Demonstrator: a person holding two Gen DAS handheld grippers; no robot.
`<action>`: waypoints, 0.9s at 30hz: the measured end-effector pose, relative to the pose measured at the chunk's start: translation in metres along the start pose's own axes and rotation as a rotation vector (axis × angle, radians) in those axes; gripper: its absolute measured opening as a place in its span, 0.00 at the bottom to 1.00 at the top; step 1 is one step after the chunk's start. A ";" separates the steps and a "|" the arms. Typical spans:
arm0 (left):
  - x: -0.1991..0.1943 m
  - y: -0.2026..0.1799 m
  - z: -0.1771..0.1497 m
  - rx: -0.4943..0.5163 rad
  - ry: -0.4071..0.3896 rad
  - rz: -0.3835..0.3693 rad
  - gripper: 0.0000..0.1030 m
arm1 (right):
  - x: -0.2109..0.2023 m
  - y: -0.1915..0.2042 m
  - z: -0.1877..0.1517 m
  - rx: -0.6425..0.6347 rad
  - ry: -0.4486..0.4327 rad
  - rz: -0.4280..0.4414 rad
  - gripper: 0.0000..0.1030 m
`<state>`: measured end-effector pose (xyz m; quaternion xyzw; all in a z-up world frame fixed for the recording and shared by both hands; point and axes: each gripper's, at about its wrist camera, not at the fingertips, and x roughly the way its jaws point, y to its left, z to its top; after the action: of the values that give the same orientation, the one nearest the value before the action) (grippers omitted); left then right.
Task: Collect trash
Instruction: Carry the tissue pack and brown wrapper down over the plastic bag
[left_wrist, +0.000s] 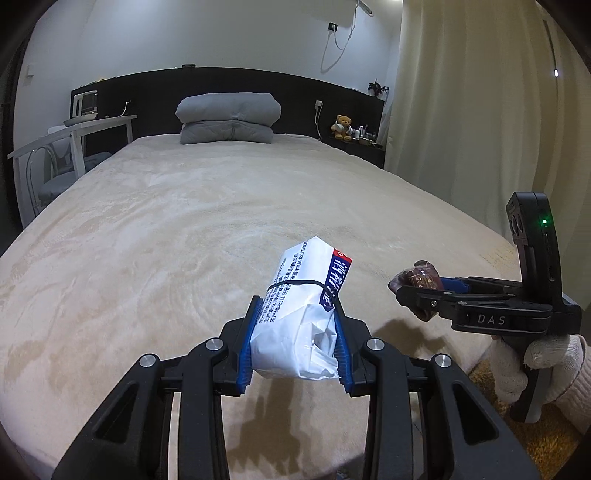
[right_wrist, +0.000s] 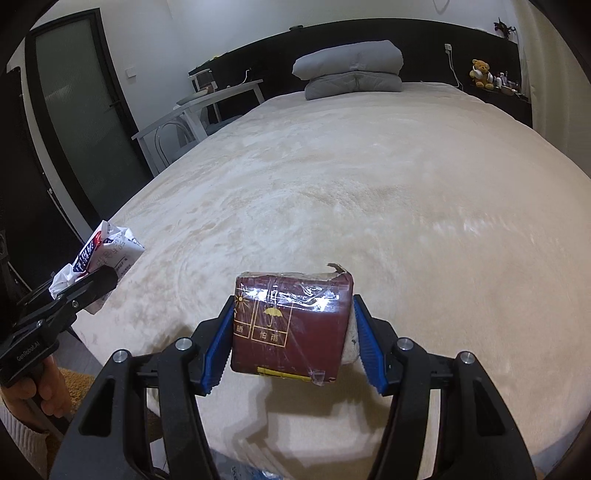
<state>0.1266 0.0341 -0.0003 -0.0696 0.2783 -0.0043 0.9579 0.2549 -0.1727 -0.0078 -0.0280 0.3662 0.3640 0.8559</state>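
My left gripper is shut on a crumpled white packet with blue and red print and a black band around it, held above the near end of the bed. In the right wrist view the same packet and left gripper show at the far left. My right gripper is shut on a dark red box wrapped in clear tape, with yellow symbols on its face. From the left wrist view, the right gripper holds that box at the right, gripped by a gloved hand.
A wide bed with a beige blanket fills both views. Folded grey bedding lies at the dark headboard. A white table and chair stand left, a curtain right, a teddy bear on the far shelf, a dark door left.
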 end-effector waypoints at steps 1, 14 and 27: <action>-0.005 -0.005 -0.007 0.001 0.003 -0.001 0.33 | -0.008 0.001 -0.007 0.002 -0.002 -0.001 0.58; -0.067 -0.059 -0.073 0.033 0.002 -0.018 0.33 | -0.088 0.016 -0.090 0.018 -0.025 0.031 0.58; -0.080 -0.072 -0.104 -0.047 0.038 -0.070 0.33 | -0.116 0.031 -0.118 0.001 -0.031 0.109 0.58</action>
<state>0.0054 -0.0473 -0.0345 -0.1017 0.2942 -0.0324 0.9498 0.1090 -0.2565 -0.0123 -0.0021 0.3542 0.4103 0.8403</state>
